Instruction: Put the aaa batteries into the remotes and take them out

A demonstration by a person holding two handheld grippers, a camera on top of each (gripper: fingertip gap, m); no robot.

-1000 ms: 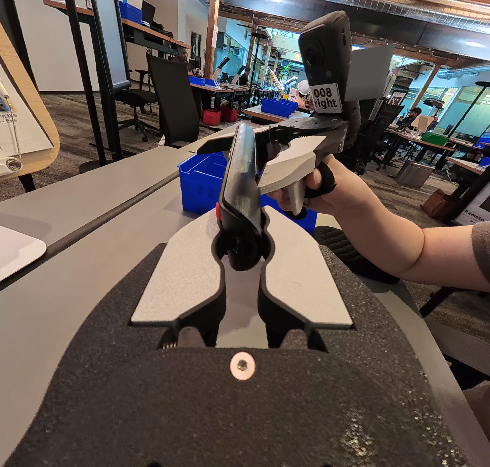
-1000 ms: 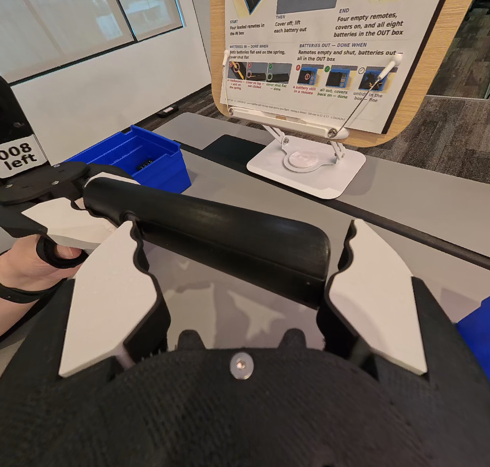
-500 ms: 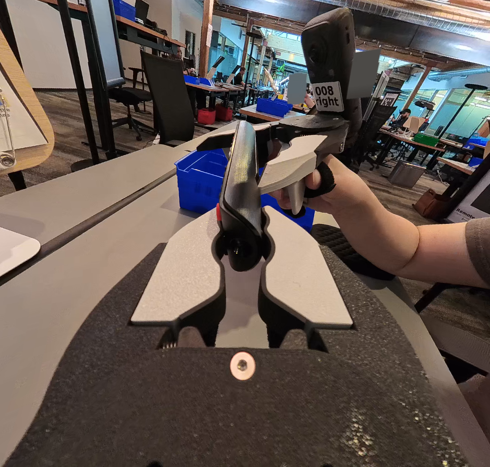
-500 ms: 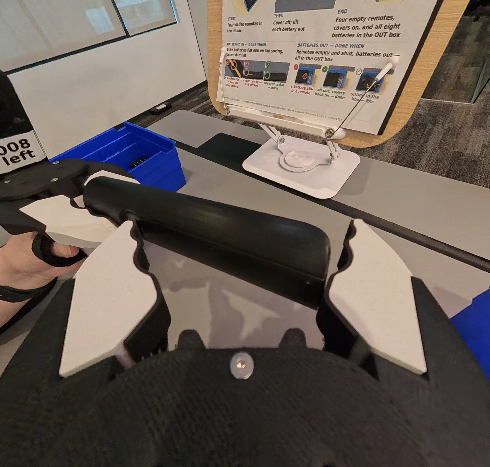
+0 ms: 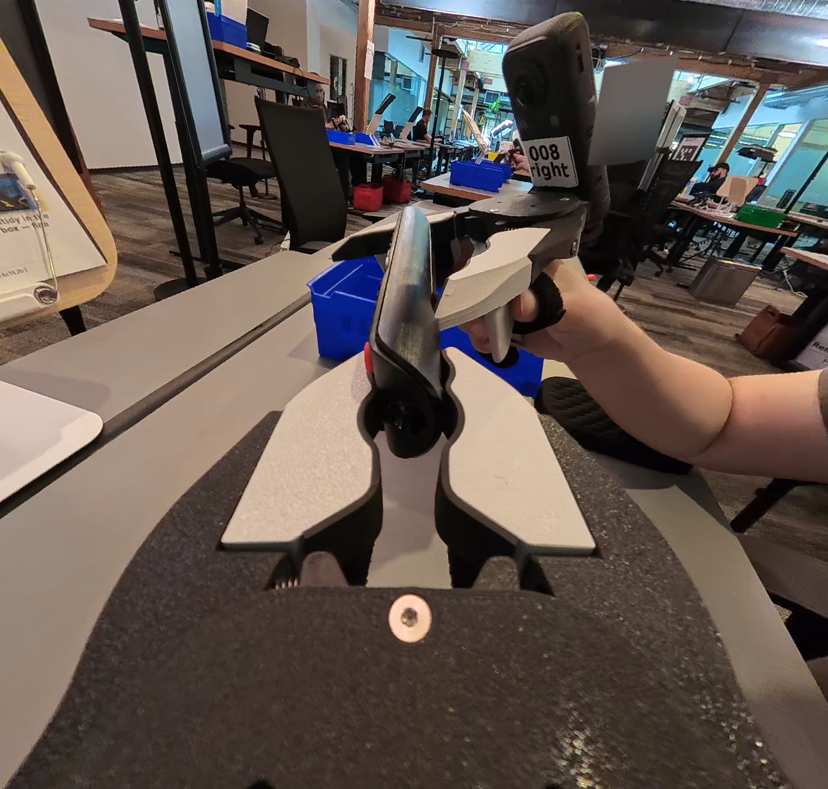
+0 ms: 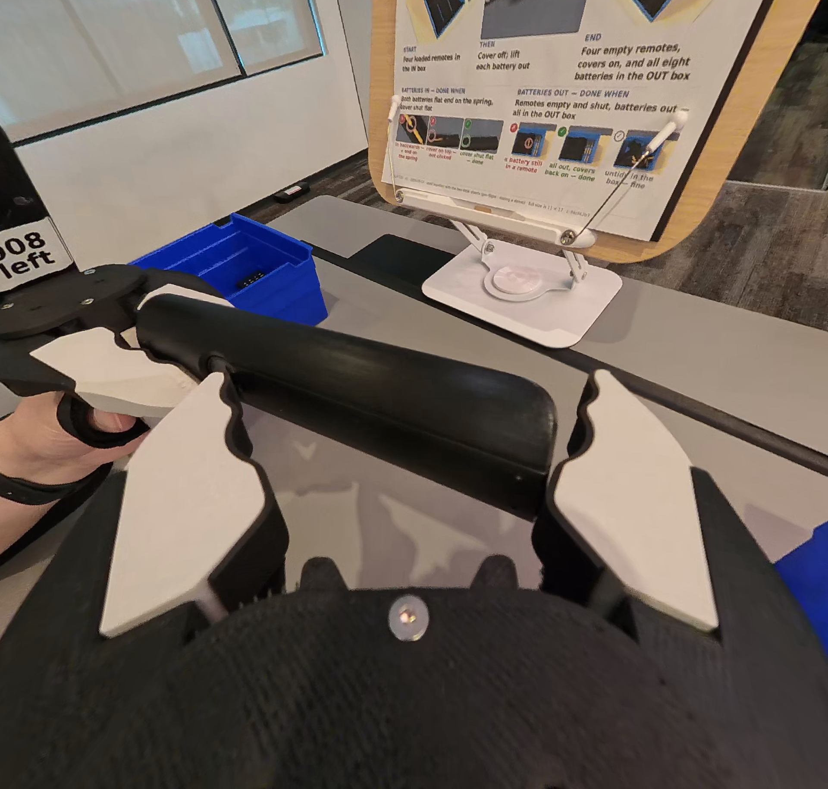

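Observation:
A black remote [image 5: 405,319] is held in the air above the grey table [image 5: 134,476]. My left gripper [image 5: 405,364] is shut on its near end, where a red button shows. In the right wrist view the remote [image 6: 381,404] lies across my right gripper [image 6: 407,380]. That gripper's jaws stand wide apart: one fingertip [image 6: 215,391] touches the remote's side by a small notch, the other sits at its end. The right gripper also shows in the left wrist view [image 5: 394,272]. No batteries are visible.
A blue bin [image 5: 345,310] stands on the table behind the remote, and another blue bin [image 6: 251,270] holds a small dark part. An instruction board on a white stand [image 6: 519,288] is at the table's far side. A black mat [image 5: 582,413] lies under the right hand.
Both grippers and the remote have shifted slightly together. The grips look the same as before.

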